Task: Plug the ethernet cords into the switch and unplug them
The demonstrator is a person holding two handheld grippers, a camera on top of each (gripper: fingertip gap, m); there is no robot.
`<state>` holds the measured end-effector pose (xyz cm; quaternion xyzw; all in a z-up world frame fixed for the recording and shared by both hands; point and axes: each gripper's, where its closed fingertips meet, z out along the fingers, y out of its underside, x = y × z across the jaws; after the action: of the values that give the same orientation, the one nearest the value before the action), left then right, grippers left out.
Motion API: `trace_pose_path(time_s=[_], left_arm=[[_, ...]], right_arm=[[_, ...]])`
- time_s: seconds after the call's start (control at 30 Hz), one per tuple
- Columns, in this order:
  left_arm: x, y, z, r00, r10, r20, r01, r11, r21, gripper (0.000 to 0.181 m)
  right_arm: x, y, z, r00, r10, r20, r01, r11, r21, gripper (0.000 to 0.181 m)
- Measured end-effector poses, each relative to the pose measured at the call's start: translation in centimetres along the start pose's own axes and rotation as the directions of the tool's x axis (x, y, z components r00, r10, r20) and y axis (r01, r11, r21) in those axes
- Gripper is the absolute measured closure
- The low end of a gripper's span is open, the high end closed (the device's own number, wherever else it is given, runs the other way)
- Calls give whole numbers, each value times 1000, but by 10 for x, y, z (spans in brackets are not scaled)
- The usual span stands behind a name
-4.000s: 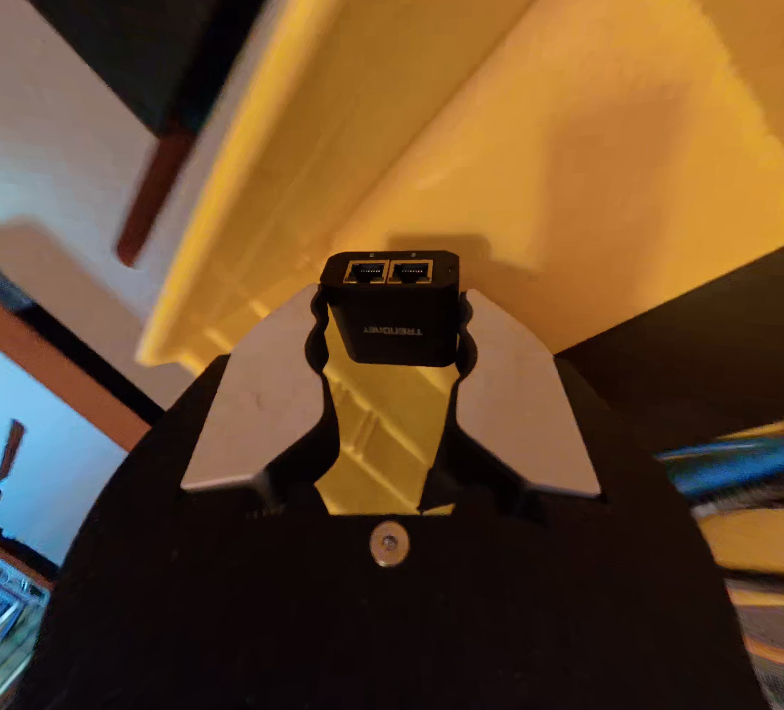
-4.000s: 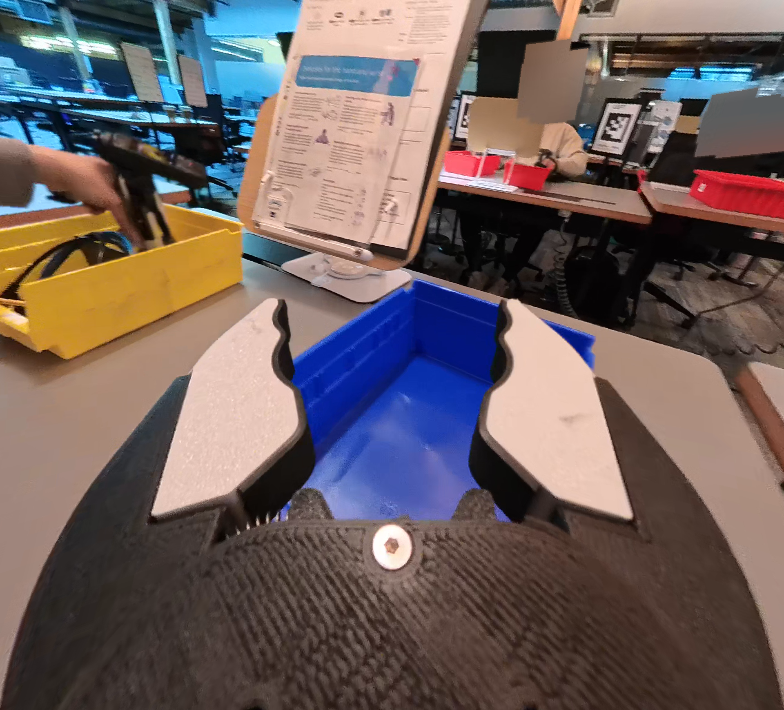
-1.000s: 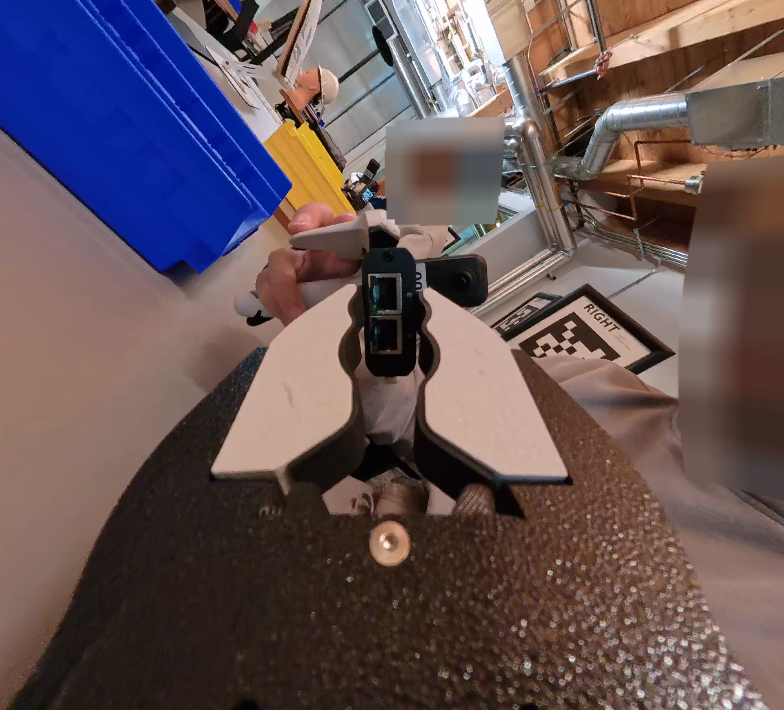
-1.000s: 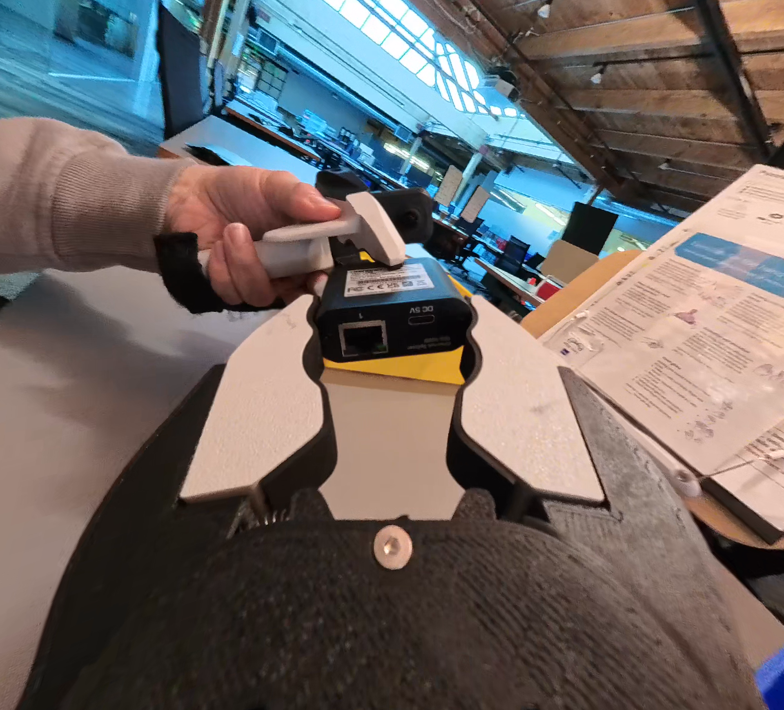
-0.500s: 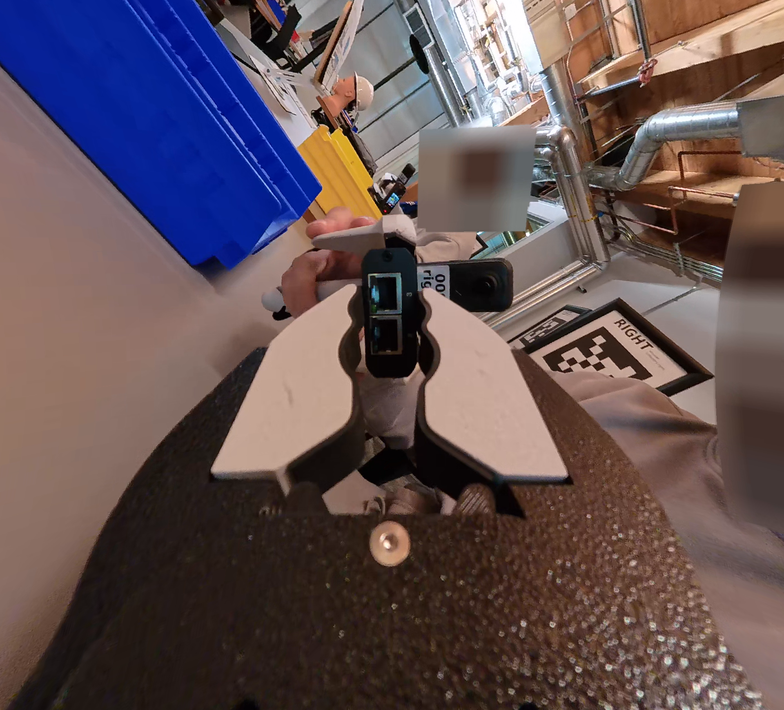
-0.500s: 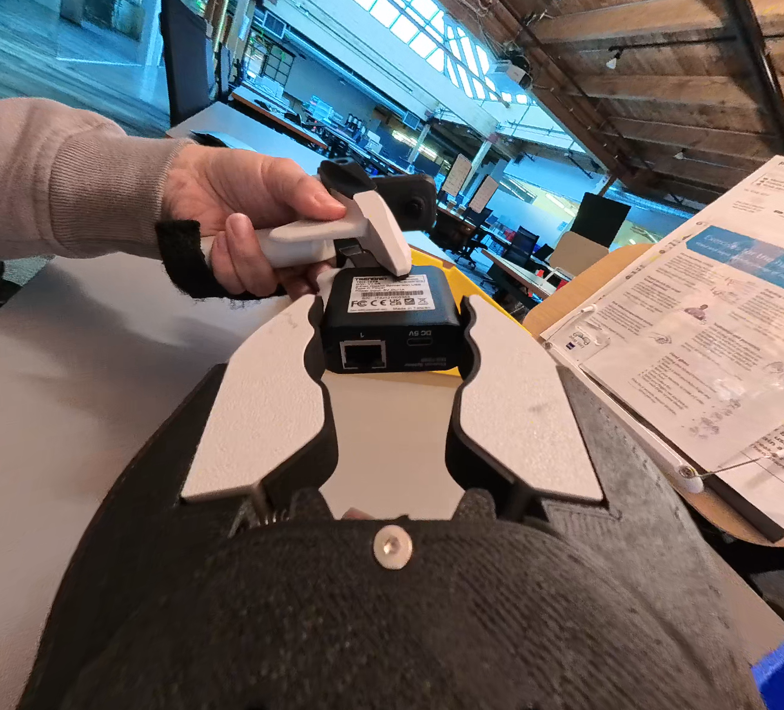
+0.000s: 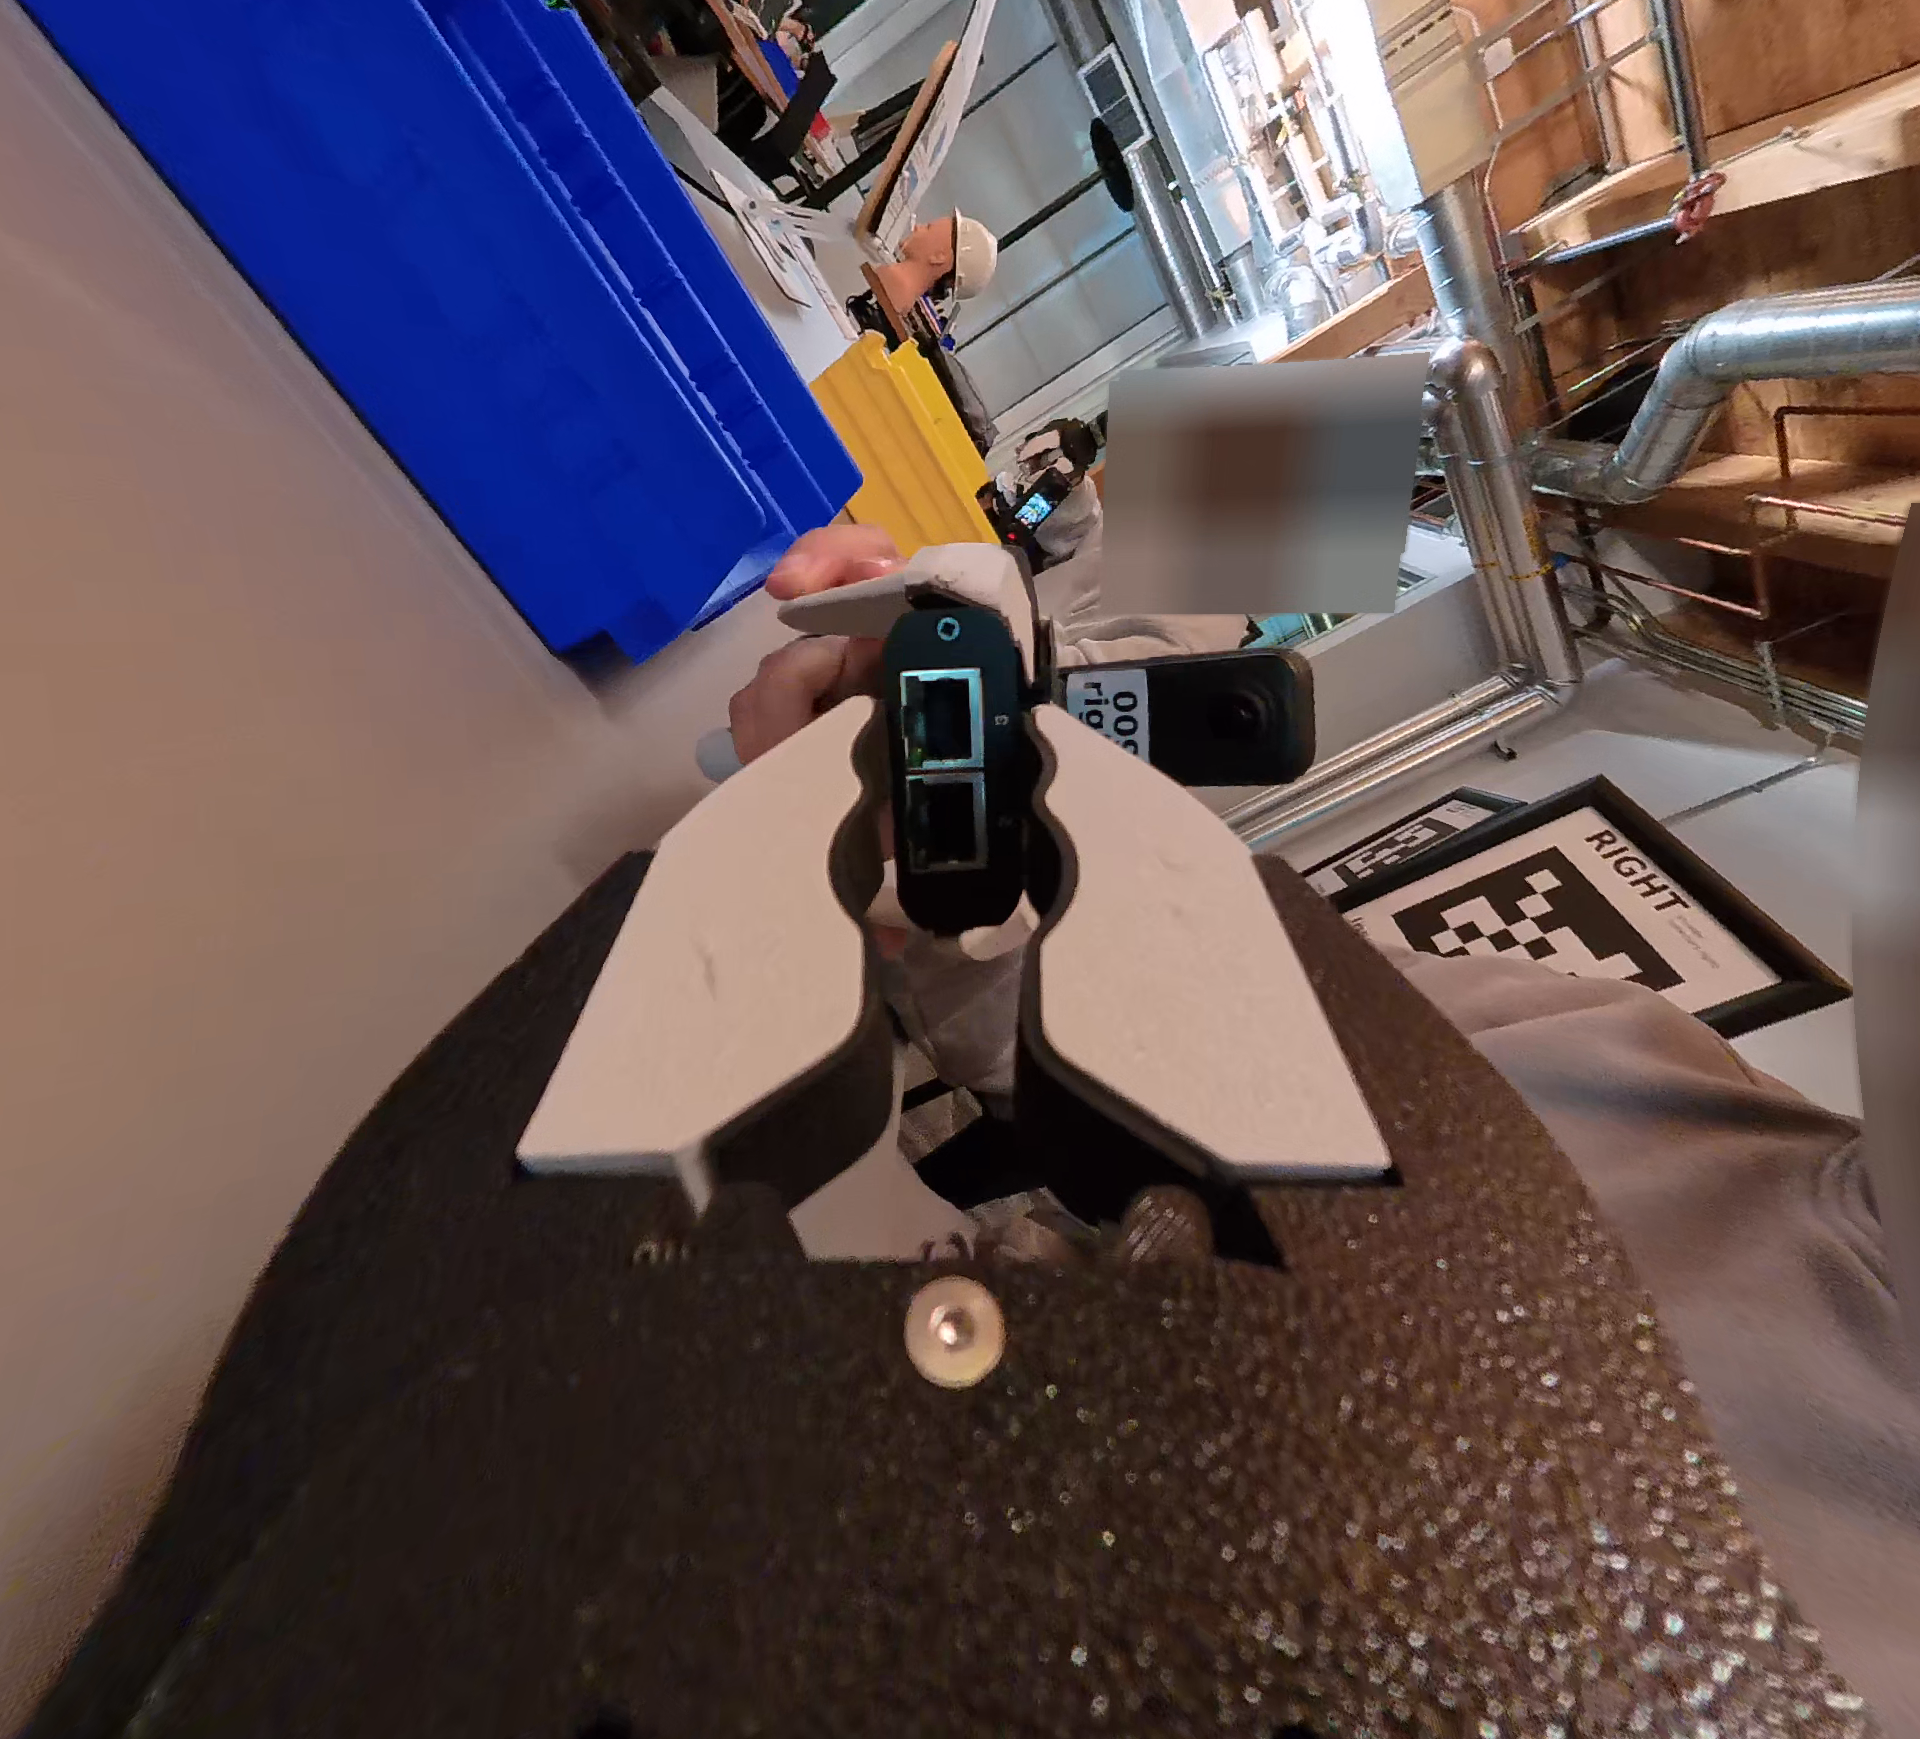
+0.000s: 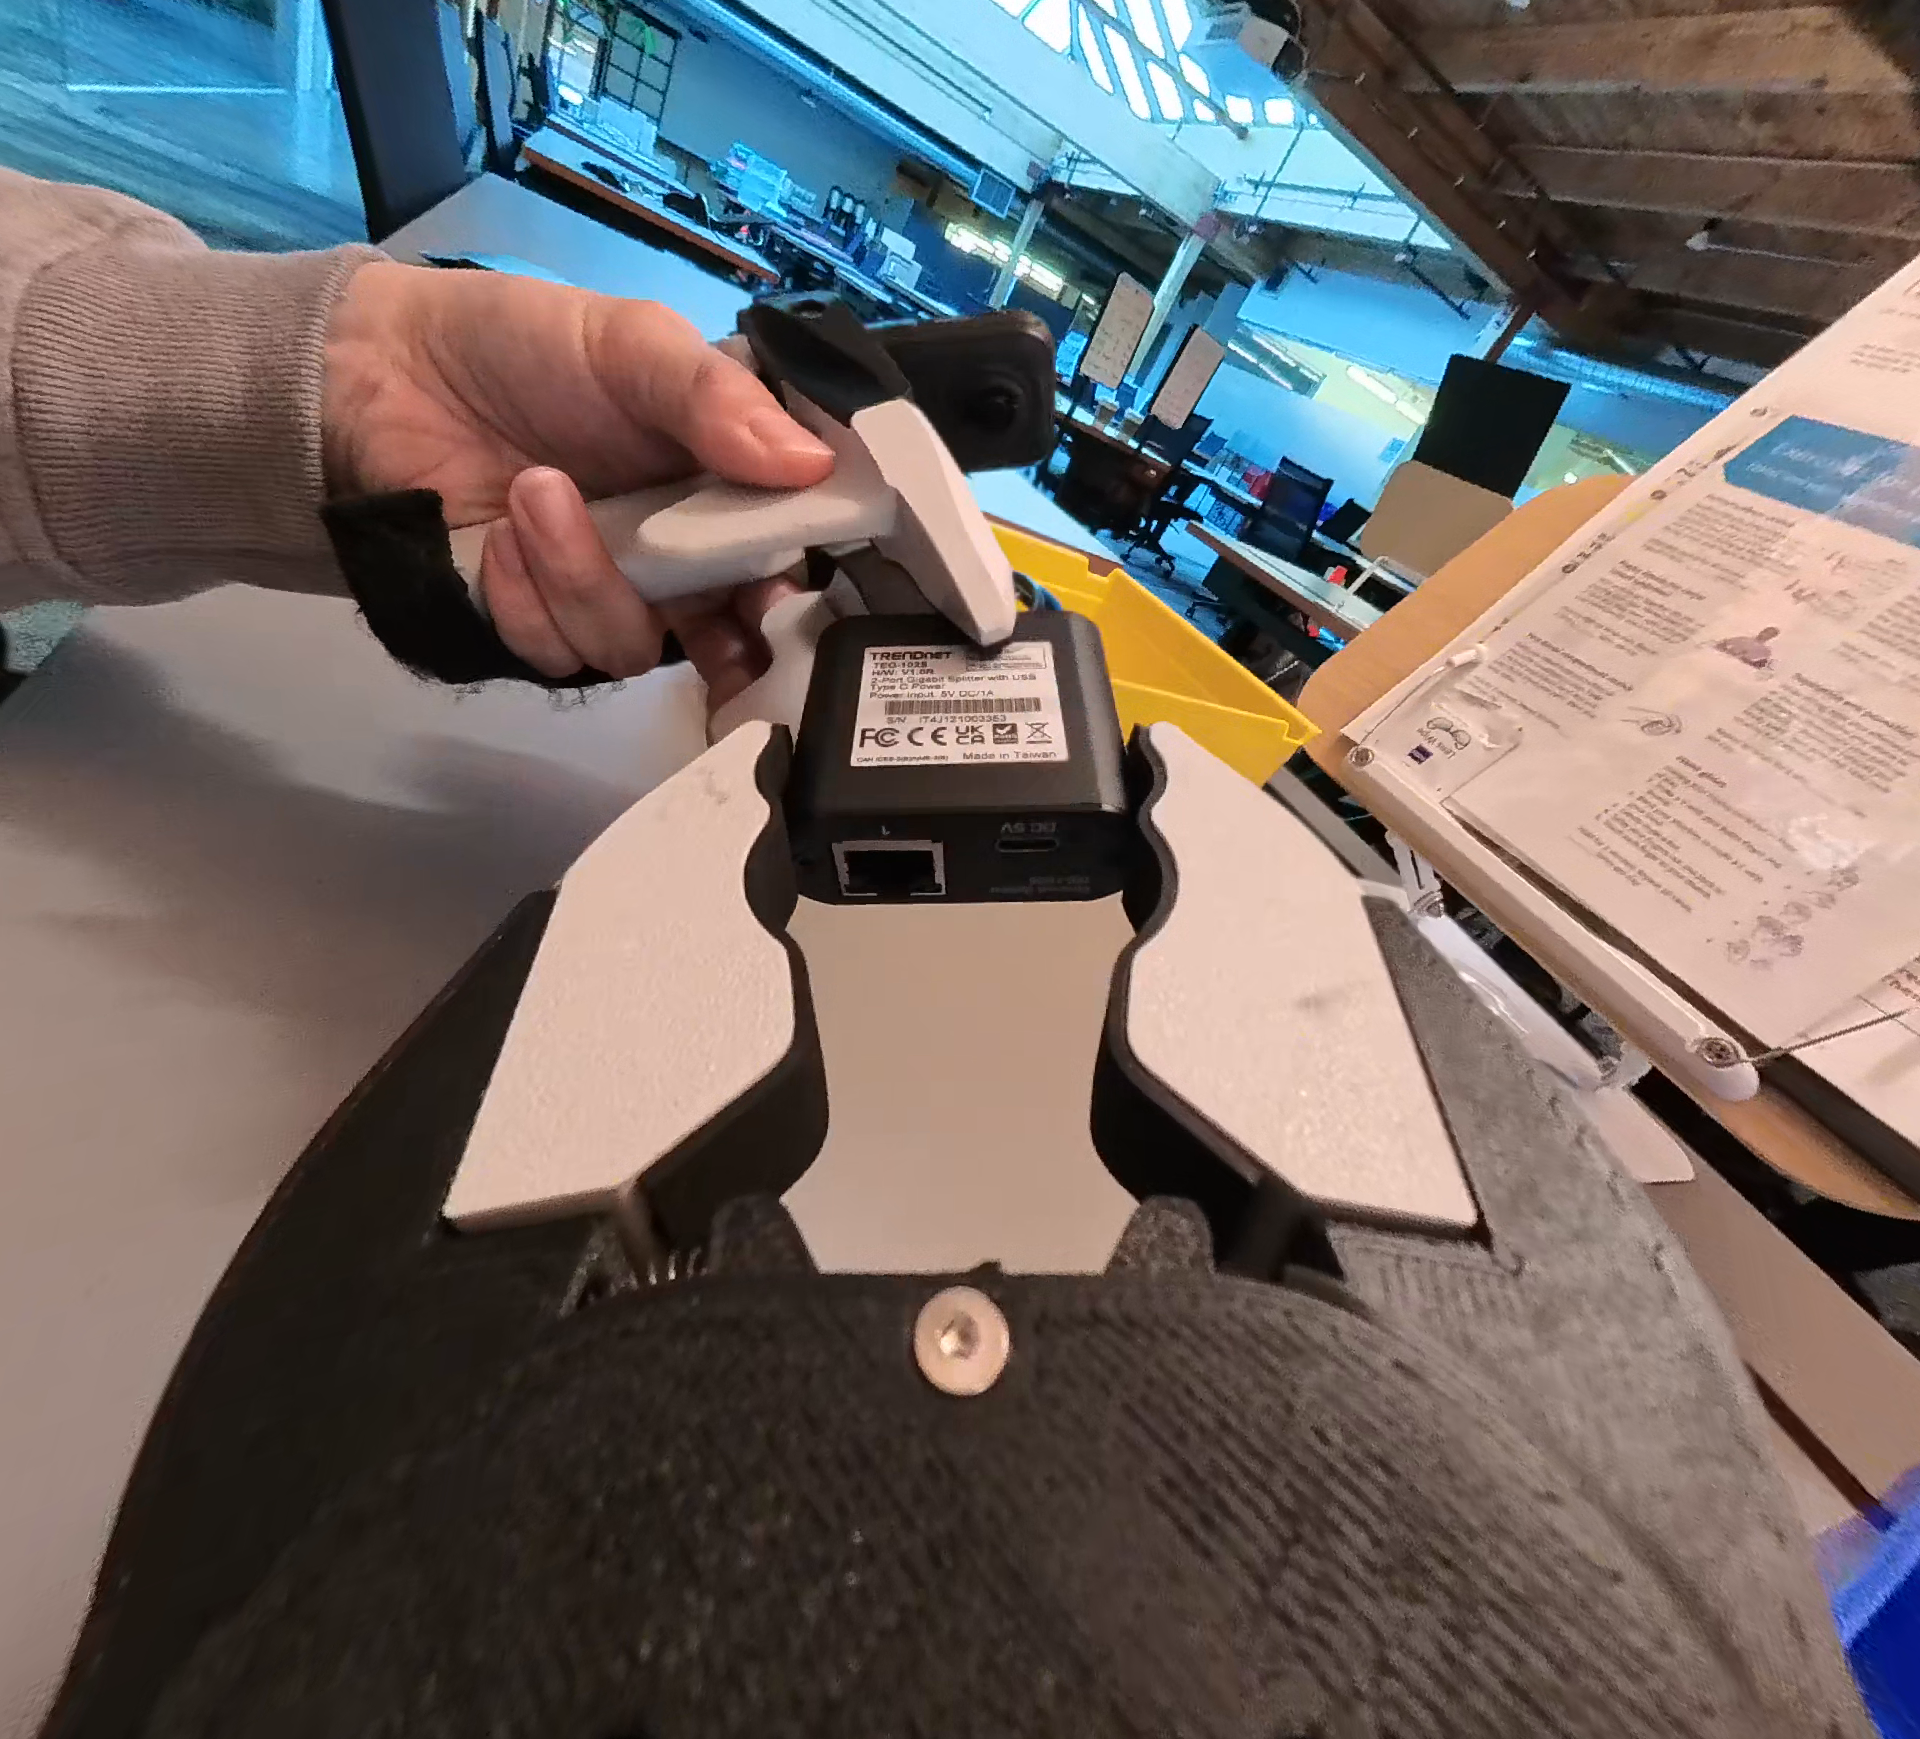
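Note:
The switch [image 7: 943,889] is a small black box held in the air above the table. In the left wrist view its end with two empty ports faces me. My left gripper [image 7: 951,754] is shut on its flat faces. In the right wrist view the switch [image 8: 956,702] shows its labelled face and an end with one empty port. My right gripper [image 8: 961,816] is closed on its two sides. One finger of the left gripper [image 8: 935,526], held by a hand [image 8: 540,422], presses on the label. No cord is plugged in.
A blue bin [image 7: 416,235] stands on the grey table [image 8: 208,858], with a yellow bin [image 8: 1174,661] behind the switch. A document stand [image 8: 1662,754] with papers is at the right. A framed marker card [image 7: 1538,920] is beyond the left gripper. Less than 4 cm separates the two grippers' tips.
The left gripper brought the switch out of the yellow bin and turned it. The right gripper left the blue bin, and the switch now sits deeper between its fingers.

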<state>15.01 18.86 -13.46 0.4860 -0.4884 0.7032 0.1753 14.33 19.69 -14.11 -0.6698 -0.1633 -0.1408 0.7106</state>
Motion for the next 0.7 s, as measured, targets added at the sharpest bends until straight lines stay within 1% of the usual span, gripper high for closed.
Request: trace_pose_path(time_s=[0.13, 0.23, 0.33, 0.43, 0.53, 0.6, 0.67, 0.7], left_arm=[[2, -3, -3, 1000, -15, -18, 16, 1000, 14, 159], [2, -4, -3, 1000, 5, 4, -5, 1000, 20, 159], [4, -4, -4, 999, 37, 10, -37, 999, 16, 159], [5, -5, -5, 994, 105, 25, -105, 994, 19, 156], [-1, -8, -8, 981, 168, 96, -169, 986, 11, 152], [-3, -15, -15, 964, 210, 162, -215, 977, 14, 143], [2, -28, -30, 925, 301, 234, -316, 948, 30, 144], [3, -37, -43, 887, 348, 303, -374, 927, 31, 144]], right_arm=[[0, -2, 0, 1000, -15, -9, 15, 1000, 11, 120], [1, 1, 1, 999, -43, -22, 43, 999, -19, 120], [0, -1, 2, 999, 31, -9, -32, 999, -19, 119], [-2, -1, 3, 997, 75, 3, -74, 997, -25, 119], [-1, 0, 4, 990, 141, 11, -141, 990, -9, 119], [4, 3, 3, 986, 166, -17, -166, 986, -2, 119], [12, 3, -2, 977, 213, -22, -213, 977, 18, 119], [20, 1, -6, 971, 235, -40, -234, 972, 37, 119]])
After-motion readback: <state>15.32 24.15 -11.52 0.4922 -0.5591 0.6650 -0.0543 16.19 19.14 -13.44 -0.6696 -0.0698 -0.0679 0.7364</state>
